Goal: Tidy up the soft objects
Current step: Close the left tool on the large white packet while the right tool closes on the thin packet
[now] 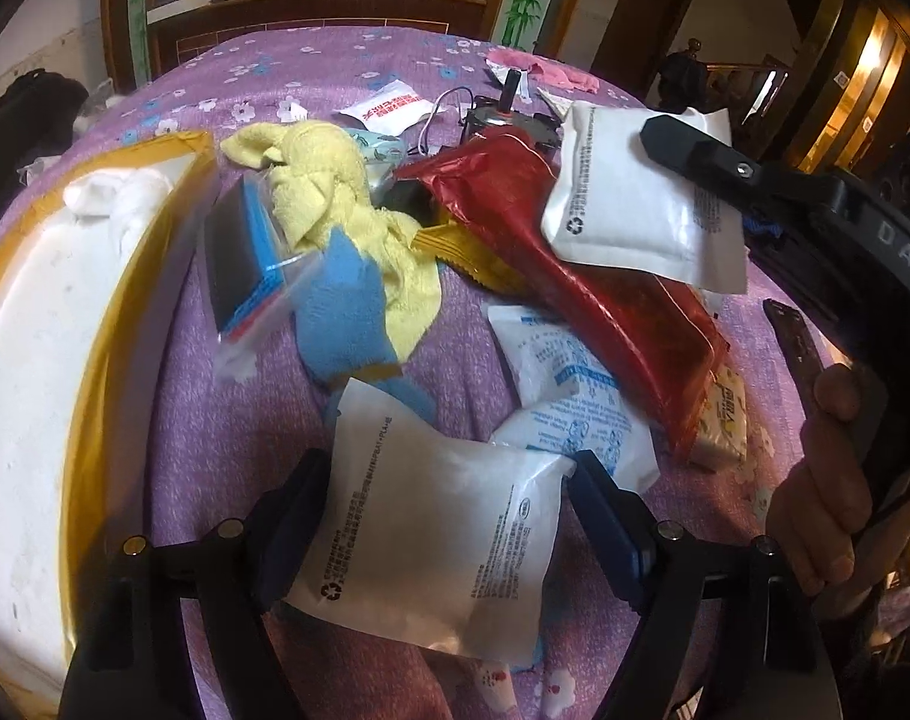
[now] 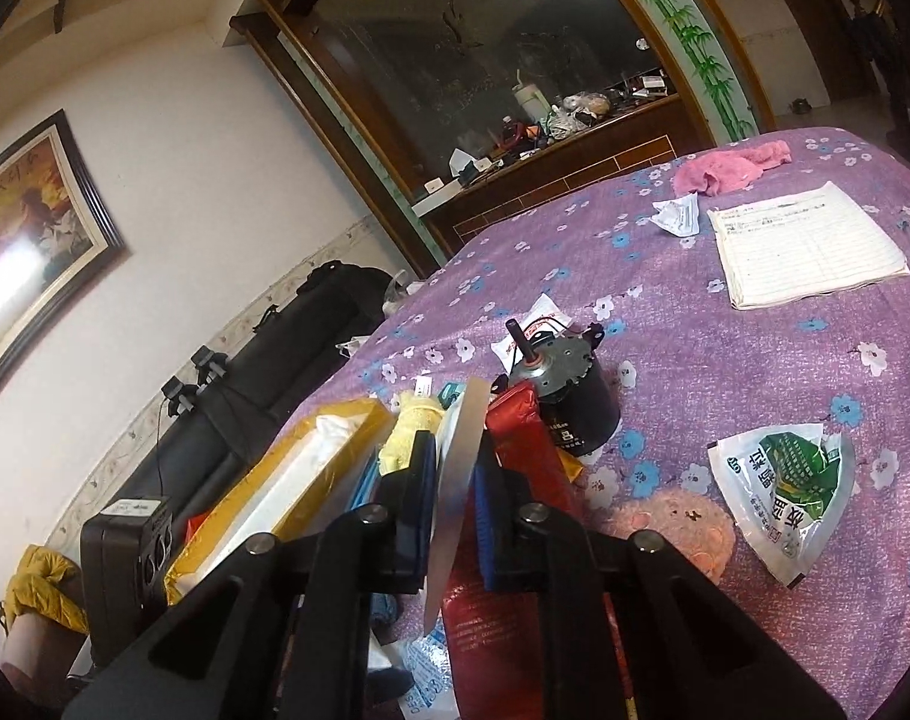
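Two tools: both seen over a purple floral counter [image 1: 227,420]
Left tool [image 1: 443,516]: jaws wide, set either side of a white pouch [image 1: 431,540]; pads at the pouch edges, firm pressure cannot be told
Right tool [image 2: 455,498]: jaws narrow, clamped on a second white pouch [image 2: 458,468] seen edge-on; same pouch [image 1: 641,204] seen lifted above the pile in the left view, pinched at its far corner
Pile: red foil bag [image 1: 575,264], yellow cloth [image 1: 329,192], blue plush [image 1: 341,312], printed blue-white sachets [image 1: 569,384], all lying on the counter, overlapping
Bin: white container with yellow rim [image 1: 95,360] at the left edge; white soft item inside
Elsewhere: black motor [image 2: 566,396] behind the red bag; pink cloth [image 2: 725,168], lined paper [image 2: 809,246], torn green packet [image 2: 785,492] well apart
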Demonstrator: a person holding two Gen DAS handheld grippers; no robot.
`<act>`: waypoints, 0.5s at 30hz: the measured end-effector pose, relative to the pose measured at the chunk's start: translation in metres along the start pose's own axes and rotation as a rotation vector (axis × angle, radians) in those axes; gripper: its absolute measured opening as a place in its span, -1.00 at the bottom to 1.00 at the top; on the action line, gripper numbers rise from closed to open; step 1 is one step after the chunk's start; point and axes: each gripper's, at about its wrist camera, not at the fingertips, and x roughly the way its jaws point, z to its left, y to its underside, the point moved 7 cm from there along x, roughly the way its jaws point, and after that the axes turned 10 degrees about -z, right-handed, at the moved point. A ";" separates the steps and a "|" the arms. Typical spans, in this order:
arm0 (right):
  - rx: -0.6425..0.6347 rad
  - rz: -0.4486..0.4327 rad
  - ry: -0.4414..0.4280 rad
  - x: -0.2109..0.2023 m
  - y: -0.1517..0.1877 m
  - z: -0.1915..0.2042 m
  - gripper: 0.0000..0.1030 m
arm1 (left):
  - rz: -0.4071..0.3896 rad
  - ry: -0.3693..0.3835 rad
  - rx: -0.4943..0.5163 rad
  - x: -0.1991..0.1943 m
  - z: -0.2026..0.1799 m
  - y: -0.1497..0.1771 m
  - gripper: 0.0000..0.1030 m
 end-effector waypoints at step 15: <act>-0.032 -0.007 -0.005 -0.002 0.003 0.007 -0.81 | -0.032 0.060 -0.051 -0.037 -0.003 0.019 0.06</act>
